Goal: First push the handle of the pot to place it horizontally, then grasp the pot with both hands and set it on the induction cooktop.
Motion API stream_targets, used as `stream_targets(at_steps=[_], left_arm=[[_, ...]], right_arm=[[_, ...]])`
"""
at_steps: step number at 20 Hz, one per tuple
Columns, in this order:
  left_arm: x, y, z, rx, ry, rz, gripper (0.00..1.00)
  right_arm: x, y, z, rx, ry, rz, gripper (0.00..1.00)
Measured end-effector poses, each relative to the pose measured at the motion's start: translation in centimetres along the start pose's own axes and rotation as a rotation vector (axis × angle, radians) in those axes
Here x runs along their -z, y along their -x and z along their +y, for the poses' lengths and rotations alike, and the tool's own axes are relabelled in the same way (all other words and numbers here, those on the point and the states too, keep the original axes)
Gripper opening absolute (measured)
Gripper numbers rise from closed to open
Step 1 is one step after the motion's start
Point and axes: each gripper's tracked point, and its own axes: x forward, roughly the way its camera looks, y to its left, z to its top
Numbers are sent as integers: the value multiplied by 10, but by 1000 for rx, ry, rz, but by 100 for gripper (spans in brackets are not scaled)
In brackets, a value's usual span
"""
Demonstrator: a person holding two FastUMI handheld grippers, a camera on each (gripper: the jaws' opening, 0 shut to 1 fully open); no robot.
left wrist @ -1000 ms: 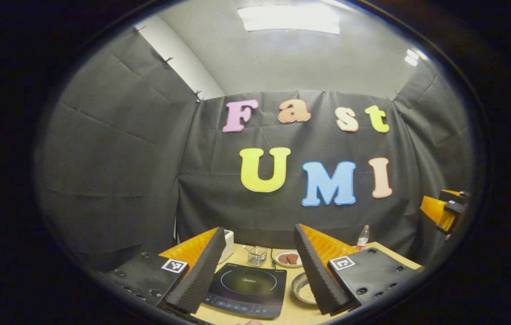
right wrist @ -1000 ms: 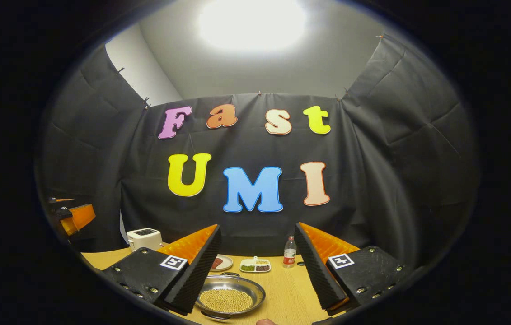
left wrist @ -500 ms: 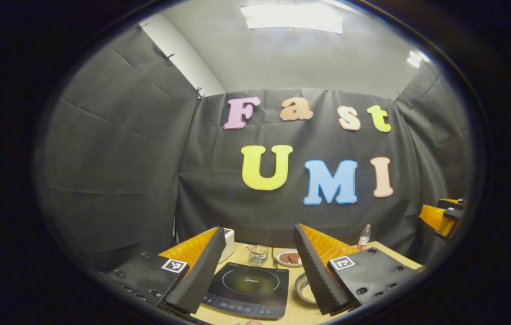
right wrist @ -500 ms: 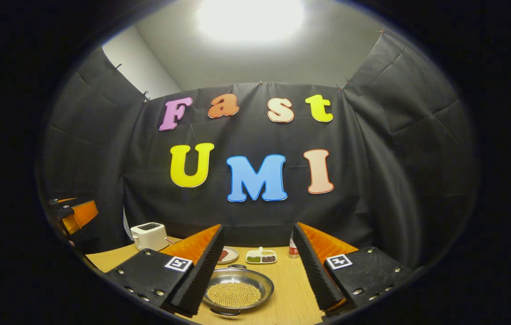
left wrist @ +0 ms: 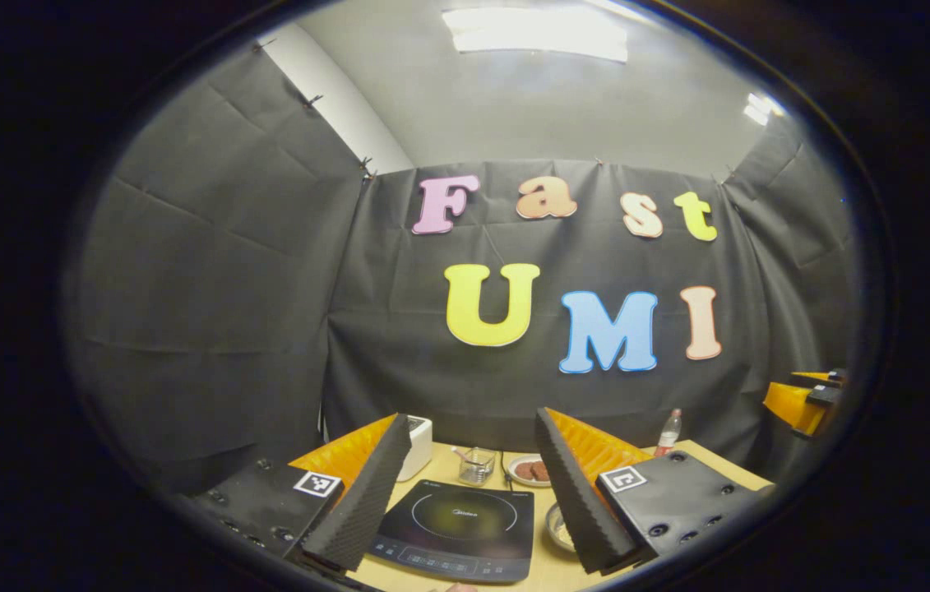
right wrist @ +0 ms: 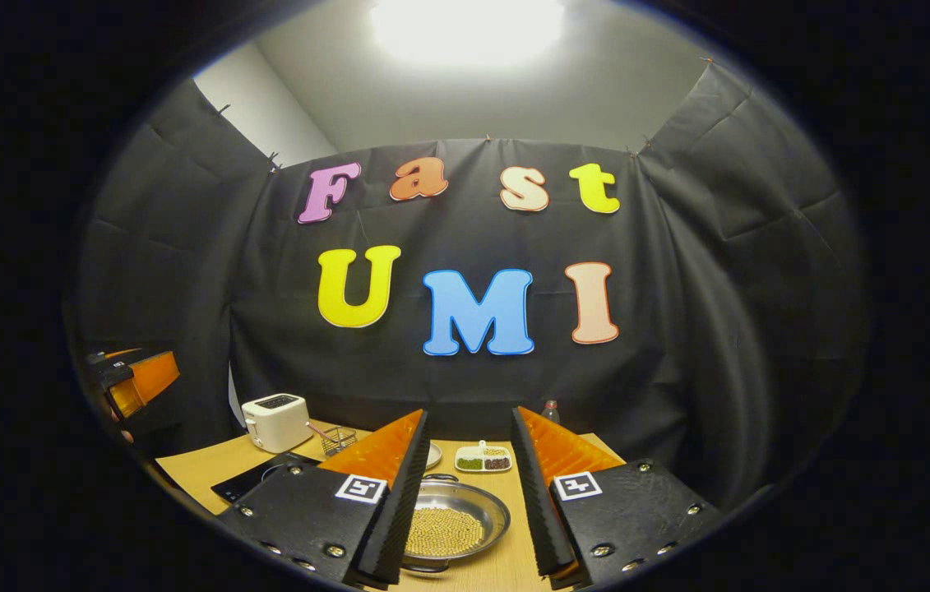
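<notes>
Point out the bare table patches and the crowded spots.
Bare wood lies right of the pot, and at the table's left edge before the toaster. The cooktop has a bare top. Crowded: the back row, with glass cup, plate, divided dish and bottle.

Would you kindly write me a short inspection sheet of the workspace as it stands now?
Surface: wooden table, bare in front.
Job's things: pot of yellowish grains on the table, right of the induction cooktop; cooktop bare.
Clutter: toaster, wire basket, divided dish, plate, glass cup, bottle.
Grippers: left gripper open above the cooktop; right gripper open, narrower, the pot ahead between its fingers.
Cables: dark cord behind the cooktop.
Surroundings: black cloth wall; ceiling light on.
</notes>
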Motion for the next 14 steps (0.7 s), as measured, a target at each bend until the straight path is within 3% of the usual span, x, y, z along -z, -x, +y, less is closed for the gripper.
stream_targets(at_steps=[1, 2, 3, 4, 8, 9, 10, 12, 14], left_arm=[[0, -1, 2, 0, -3, 0, 94], [0, -1, 4, -1, -5, 1, 98], [0, -1, 6, -3, -6, 1, 99], [0, -1, 9, -6, -6, 1, 94], [0, -2, 21, -9, -8, 1, 99], [-1, -3, 23, -9, -9, 1, 99], [-1, -3, 26, -9, -11, 1, 99], [-3, -4, 31, -5, -11, -1, 99], [-3, -4, 37, -2, -15, -2, 98]], right_arm=[[3, 1, 2, 2, 5, 11, 59], [-1, -2, -6, 36, 0, -1, 59], [-3, 1, -7, 33, -12, -5, 19], [4, -4, -3, 29, -20, 8, 13], [12, -4, 18, -27, -28, 44, 14], [10, -4, 11, 17, -27, 26, 14], [7, -1, 12, 14, -35, 14, 1], [12, -1, 25, -7, -35, 23, 6], [17, -6, 44, -68, -24, 34, 0]])
